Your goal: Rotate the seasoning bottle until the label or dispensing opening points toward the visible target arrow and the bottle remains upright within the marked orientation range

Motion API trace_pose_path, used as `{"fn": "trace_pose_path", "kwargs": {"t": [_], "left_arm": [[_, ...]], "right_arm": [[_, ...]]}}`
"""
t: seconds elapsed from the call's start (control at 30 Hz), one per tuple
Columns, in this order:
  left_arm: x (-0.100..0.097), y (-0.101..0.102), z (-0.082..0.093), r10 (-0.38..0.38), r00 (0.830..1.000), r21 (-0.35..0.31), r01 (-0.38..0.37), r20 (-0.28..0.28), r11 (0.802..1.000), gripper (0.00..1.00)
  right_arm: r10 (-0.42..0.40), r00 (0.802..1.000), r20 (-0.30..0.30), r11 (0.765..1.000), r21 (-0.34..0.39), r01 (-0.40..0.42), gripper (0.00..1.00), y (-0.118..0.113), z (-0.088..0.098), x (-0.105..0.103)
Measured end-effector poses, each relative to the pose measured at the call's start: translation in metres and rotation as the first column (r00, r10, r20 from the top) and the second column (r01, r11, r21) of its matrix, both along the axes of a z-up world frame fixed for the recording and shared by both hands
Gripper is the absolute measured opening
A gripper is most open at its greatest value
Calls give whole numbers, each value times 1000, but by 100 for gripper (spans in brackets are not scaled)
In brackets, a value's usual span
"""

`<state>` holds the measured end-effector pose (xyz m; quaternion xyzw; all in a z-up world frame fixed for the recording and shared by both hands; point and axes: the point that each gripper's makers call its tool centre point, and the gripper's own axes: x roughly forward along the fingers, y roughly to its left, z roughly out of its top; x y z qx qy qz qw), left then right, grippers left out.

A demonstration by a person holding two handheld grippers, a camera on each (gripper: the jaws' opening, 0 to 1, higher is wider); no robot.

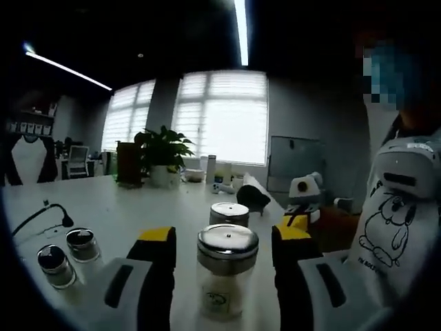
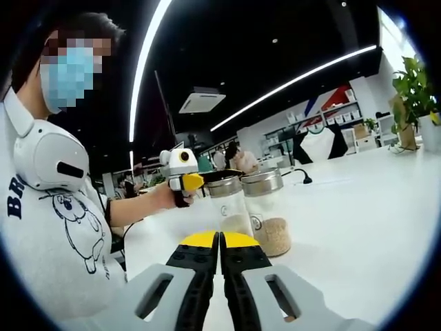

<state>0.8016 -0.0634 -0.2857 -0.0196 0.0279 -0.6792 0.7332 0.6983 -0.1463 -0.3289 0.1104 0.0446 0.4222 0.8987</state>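
The seasoning bottle (image 1: pixel 227 276) stands upright on the white counter (image 1: pixel 131 214), between the yellow-tipped jaws of the left gripper (image 1: pixel 224 249), which are spread wide on either side of its glass body with a gap visible on both sides. The step in hand looks like the approach before the grasp: next the jaws need to close squarely on the glass below the metal lid, then turn it about its own axis without tipping. No target arrow can be made out. The right gripper (image 2: pixel 220 243) hangs off to the side, its jaws pressed together on nothing. A small round logo on the bottle's front is too blurred to read. A second bottle (image 1: pixel 229 214) stands just behind.
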Motion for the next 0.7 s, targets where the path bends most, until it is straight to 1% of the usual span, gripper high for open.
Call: {"fn": "trace_pose_path", "kwargs": {"t": [0.07, 0.17, 0.3, 0.47, 0.53, 0.7], "left_arm": [[-1, -1, -1, -10, 1000, 5, 10, 0, 1000, 58], [-2, -3, -4, -21, 1000, 24, 20, 16, 999, 56], [-3, -3, -5, -31, 999, 34, 30, 29, 999, 46], [-3, -3, -4, -35, 999, 32, 34, 38, 999, 46], [-3, -3, -3, -36, 998, 32, 34, 50, 999, 46], [-1, -3, -2, -36, 998, 31, 35, 52, 999, 45]], "right_arm": [[1, 1000, 1, 1000, 0, -1, 0, 0, 0, 0], [0, 1000, 0, 1000, 1, 0, 0, 0, 0, -1], [-2, 1000, 0, 1000, 1, 2, 0, 0, 0, -1], [-6, 1000, 0, 1000, -1, 6, 0, -1, 1, -1], [-9, 1000, 1, 1000, -1, 9, 0, -2, 1, -1], [-12, 1000, 3, 1000, 5, 12, 0, -4, 1, -1]]}}
